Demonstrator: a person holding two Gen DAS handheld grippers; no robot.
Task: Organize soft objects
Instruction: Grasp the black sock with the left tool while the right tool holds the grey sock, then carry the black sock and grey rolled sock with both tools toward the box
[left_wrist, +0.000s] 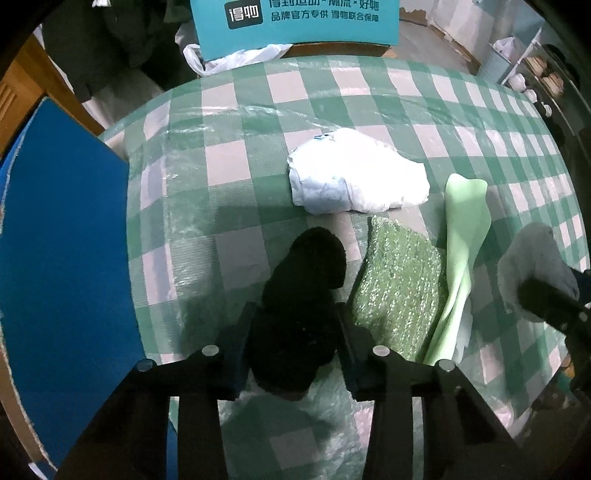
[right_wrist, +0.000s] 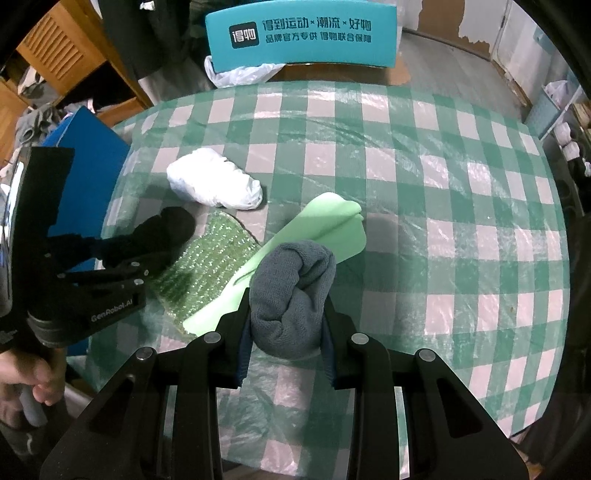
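My left gripper (left_wrist: 293, 325) is shut on a black fuzzy roll (left_wrist: 306, 280), held above the checked table; it also shows in the right wrist view (right_wrist: 162, 229). My right gripper (right_wrist: 288, 310) is shut on a grey rolled towel (right_wrist: 293, 291), seen at the right edge of the left wrist view (left_wrist: 532, 266). On the table lie a white crumpled bundle (left_wrist: 354, 177) (right_wrist: 214, 181), a glittery green sponge cloth (left_wrist: 399, 288) (right_wrist: 207, 258) and a pale green foam sheet (left_wrist: 461, 236) (right_wrist: 314, 229).
The table wears a green-and-white checked cloth (right_wrist: 443, 184) under clear plastic. A blue board (left_wrist: 62, 258) stands at the left edge. A teal box (right_wrist: 303, 37) and a white plastic bag (right_wrist: 240, 74) sit behind the table. Shelves stand at far right.
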